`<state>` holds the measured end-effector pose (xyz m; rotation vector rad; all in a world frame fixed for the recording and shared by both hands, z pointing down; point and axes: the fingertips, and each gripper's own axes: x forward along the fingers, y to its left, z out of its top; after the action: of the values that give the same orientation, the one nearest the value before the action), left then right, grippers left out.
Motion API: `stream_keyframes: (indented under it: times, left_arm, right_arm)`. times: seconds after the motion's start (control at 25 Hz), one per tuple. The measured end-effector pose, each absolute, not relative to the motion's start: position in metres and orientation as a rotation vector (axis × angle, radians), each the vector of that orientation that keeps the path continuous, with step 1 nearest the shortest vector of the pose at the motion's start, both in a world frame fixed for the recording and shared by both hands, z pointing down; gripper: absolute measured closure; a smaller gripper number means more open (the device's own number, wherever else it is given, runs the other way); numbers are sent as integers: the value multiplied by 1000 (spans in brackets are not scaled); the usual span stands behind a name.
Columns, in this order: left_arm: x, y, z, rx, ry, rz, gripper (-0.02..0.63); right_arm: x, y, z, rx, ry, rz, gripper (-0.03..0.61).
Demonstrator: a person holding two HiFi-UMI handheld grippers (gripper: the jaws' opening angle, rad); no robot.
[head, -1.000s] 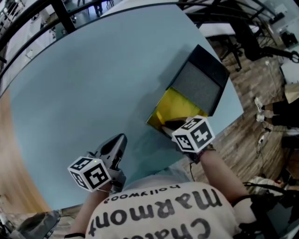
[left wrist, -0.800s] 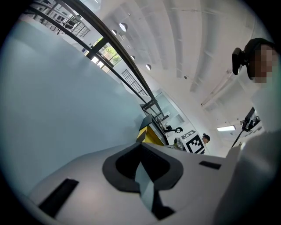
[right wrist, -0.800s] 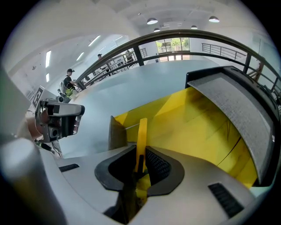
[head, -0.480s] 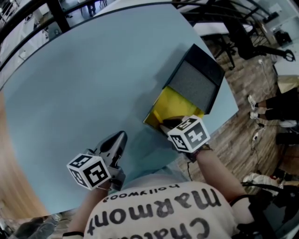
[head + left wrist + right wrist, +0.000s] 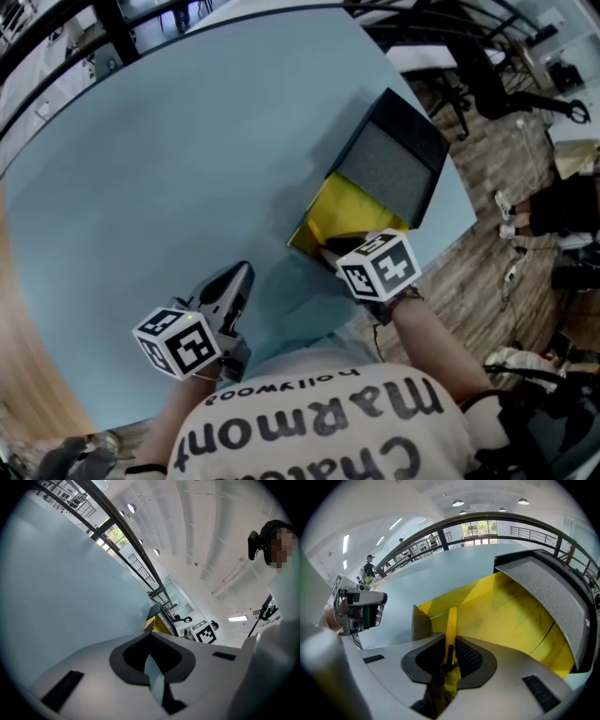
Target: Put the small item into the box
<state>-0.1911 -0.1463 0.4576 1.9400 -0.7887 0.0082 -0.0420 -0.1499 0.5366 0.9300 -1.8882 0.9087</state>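
Note:
An open box [image 5: 349, 214] with a yellow inside and a black lid [image 5: 397, 161] lined with grey foam lies at the light blue table's right edge. My right gripper [image 5: 330, 251] is at the box's near rim, its marker cube [image 5: 379, 266] covering the jaws. In the right gripper view my right gripper [image 5: 450, 645] is shut on a thin yellow strip [image 5: 451, 626] standing on edge over the yellow box floor [image 5: 511, 616]; whether it is the item or a box flap, I cannot tell. My left gripper [image 5: 242, 277] hangs shut and empty over the table [image 5: 153, 662], left of the box [image 5: 157, 623].
The round table [image 5: 187, 159] spreads far and left. Its edge runs close behind the box, with wooden floor [image 5: 497, 234], chair bases and a person's legs [image 5: 562, 202] beyond. A brown cardboard flap [image 5: 419, 622] stands at the box's left corner. My left gripper [image 5: 361, 608] shows at far left.
The head camera has shifted a little, so the scene sits slightly lower left. The right gripper stays at the box's near rim, the left gripper stays put.

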Motion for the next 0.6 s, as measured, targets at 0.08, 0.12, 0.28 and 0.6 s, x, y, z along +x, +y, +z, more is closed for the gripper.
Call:
stream_keyframes:
  times: [0.08, 0.12, 0.28, 0.6]
  left_arm:
    - [-192, -146, 458, 1940, -790, 8, 612]
    - [-193, -146, 458, 1940, -791, 9, 612]
    - [-194, -145, 458, 1937, -794, 7, 612]
    - [-196, -143, 458, 1937, -795, -4, 612]
  right_arm:
    - [-42, -150, 537, 935, -1889, 925, 494]
    - [-42, -150, 537, 935, -1888, 925, 494]
    - [-43, -151, 536, 931, -1887, 908, 494]
    - [-43, -151, 536, 942, -1882, 923, 494]
